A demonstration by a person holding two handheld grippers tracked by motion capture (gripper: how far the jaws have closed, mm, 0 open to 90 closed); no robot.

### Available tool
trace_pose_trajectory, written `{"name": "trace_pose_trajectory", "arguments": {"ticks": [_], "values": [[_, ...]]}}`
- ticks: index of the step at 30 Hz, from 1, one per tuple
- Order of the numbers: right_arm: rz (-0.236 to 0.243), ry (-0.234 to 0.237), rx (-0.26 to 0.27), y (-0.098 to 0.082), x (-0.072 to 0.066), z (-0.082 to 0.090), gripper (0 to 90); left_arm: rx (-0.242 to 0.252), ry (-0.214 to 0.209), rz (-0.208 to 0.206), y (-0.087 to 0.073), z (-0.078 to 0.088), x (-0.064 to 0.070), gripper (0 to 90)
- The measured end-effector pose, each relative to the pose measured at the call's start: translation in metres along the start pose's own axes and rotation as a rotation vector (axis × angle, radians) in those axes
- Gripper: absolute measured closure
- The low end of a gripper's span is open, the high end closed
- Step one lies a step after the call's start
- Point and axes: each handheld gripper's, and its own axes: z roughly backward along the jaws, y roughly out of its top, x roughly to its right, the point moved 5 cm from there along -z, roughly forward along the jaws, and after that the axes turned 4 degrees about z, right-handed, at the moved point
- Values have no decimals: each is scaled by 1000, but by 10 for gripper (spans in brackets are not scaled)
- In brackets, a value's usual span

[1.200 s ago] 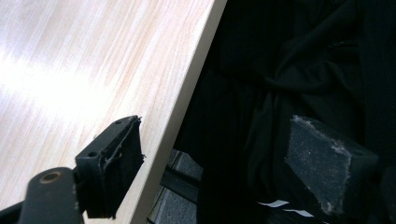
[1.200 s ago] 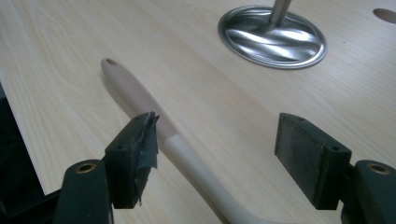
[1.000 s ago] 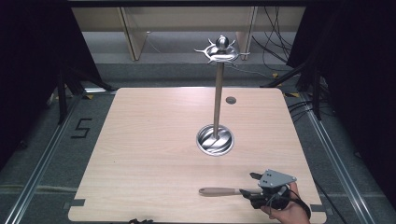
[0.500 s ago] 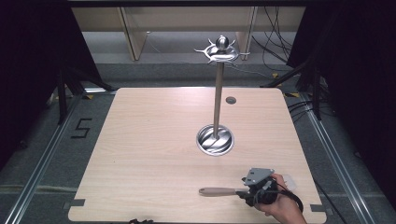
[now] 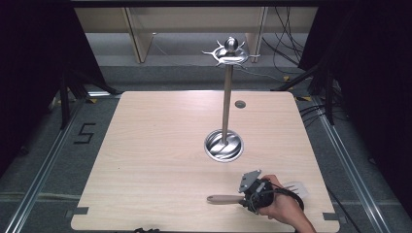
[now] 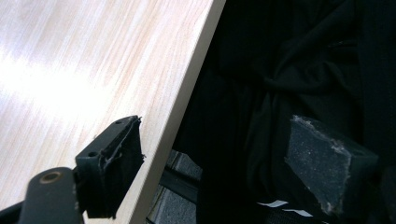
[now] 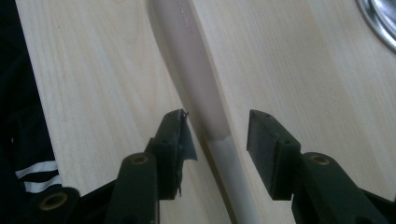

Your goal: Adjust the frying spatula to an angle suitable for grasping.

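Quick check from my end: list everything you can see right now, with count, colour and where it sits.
Table: one, light wood, centre of the high view.
Stand: one, silver; round base mid-table, upright pole, hooked crown on top.
Utensil: one, tan handle, pale head, flat near the table's front right edge.
Round mark: one, grey, far side of the table.
Right gripper: one, black, open, jaws either side of the utensil.
Left gripper: one, black, open, over the table's edge.

Right hand-held gripper: two black jaws, blocky pads with frayed edges, brass-coloured rivets on rounded black arms behind pads. Grey three-cornered plate on top, black cable trailing behind. Left hand-held gripper: same black jaws, rough speckled pad faces, torn foam edges.
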Motion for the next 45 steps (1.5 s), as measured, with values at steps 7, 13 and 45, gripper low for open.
{"name": "trace_pose_trajectory", "arguments": {"ticks": [7, 13, 45], "values": [[56, 49, -44, 6, 1, -4, 617, -1, 0, 0, 0, 0, 0, 176], [2, 44, -101, 6, 0, -4, 625, 0, 0, 0, 0, 0, 0, 176], [120, 112, -288, 17, 4, -15, 736, 3, 18, 4, 0, 1, -1, 177]]}}
